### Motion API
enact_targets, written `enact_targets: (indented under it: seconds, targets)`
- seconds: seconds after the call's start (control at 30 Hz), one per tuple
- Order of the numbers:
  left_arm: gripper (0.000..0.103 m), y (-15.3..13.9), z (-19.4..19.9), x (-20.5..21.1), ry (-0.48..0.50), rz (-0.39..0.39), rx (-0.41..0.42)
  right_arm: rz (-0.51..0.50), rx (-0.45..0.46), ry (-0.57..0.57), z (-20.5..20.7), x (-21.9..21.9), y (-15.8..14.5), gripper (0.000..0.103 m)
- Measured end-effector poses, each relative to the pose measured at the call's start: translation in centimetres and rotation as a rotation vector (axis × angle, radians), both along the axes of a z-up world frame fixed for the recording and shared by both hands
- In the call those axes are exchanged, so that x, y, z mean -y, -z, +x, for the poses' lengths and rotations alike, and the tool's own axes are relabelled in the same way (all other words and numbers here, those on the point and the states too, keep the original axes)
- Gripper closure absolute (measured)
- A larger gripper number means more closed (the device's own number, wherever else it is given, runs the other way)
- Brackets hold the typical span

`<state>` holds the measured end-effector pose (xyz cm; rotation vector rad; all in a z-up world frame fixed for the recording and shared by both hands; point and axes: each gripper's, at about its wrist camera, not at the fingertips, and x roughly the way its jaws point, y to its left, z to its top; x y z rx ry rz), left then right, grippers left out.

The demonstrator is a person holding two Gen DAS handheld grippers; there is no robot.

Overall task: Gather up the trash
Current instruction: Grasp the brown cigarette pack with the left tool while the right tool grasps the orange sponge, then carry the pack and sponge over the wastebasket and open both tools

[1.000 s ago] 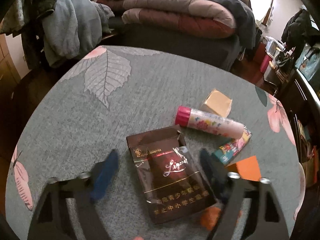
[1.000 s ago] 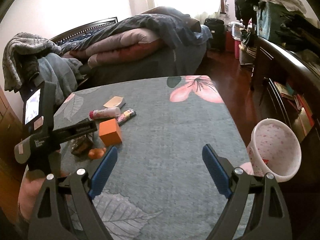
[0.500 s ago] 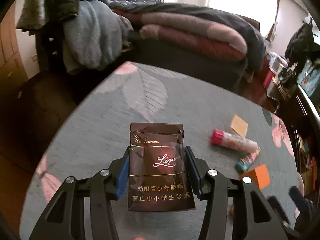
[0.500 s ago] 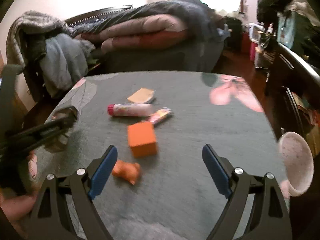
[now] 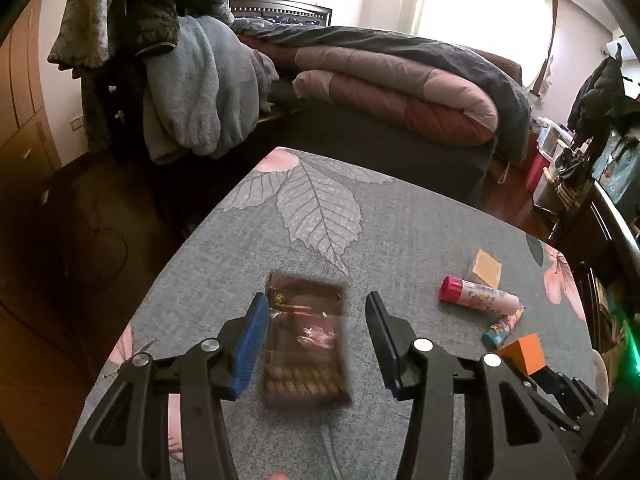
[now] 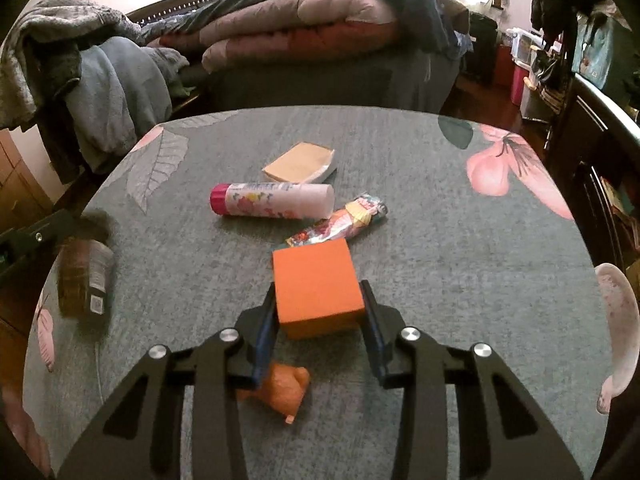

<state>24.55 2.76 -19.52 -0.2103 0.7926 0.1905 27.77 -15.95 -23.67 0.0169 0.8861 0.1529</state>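
Six bits of trash on my tabletop, one bin.

Far left of the orange cube, one blurred brown pack lies between my left tool's jaws, just narrowed yet gapped on one side. Behind the cube: one tube, one wrapper, one tan pad. In front: one orange scrap. My right tool, jaws just closing, clamps the cube. Far right: one bin, inside unseen.

Cigarette pack motion-blurred — print unreadable. Orange crumpled scrap partly hidden behind the right hand-held gripper. White basket cut off at the frame edge — contents not visible.
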Motion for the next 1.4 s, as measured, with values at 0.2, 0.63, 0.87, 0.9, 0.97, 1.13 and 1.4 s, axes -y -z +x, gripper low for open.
enact_targets:
  seconds: [0.2,0.63,0.87,0.9,0.97,1.13,1.4]
  targets:
    - [0.067,0.5,0.0,-0.2,0.019,-0.033,-0.02,0.019,0.029,0.01,-1.0,0.9,-1.2,0.065]
    - [0.004,2.6,-0.7,-1.6,-0.032,-0.053,-0.051,0.054,0.068,-0.003,-3.5,1.8,-2.8,0.065]
    - [0.004,4.3,0.2,-3.5,-0.052,-0.114,-0.111,0.073,0.083,-0.006,-4.0,1.8,-3.3,0.065]
    - [0.004,4.5,0.7,-3.1,-0.043,-0.101,-0.117,0.075,0.082,-0.007,-4.0,1.7,-3.2,0.065]
    - [0.005,4.9,1.5,-2.1,-0.027,-0.06,-0.126,0.079,0.078,-0.009,-4.0,1.6,-3.1,0.065]
    - [0.05,5.2,2.3,-0.5,-0.037,0.036,-0.139,0.076,0.077,-0.009,-4.2,1.6,-3.1,0.065]
    - [0.05,3.9,0.9,-1.5,-0.036,-0.024,-0.109,0.095,0.082,0.001,-5.0,2.2,-3.3,0.065]
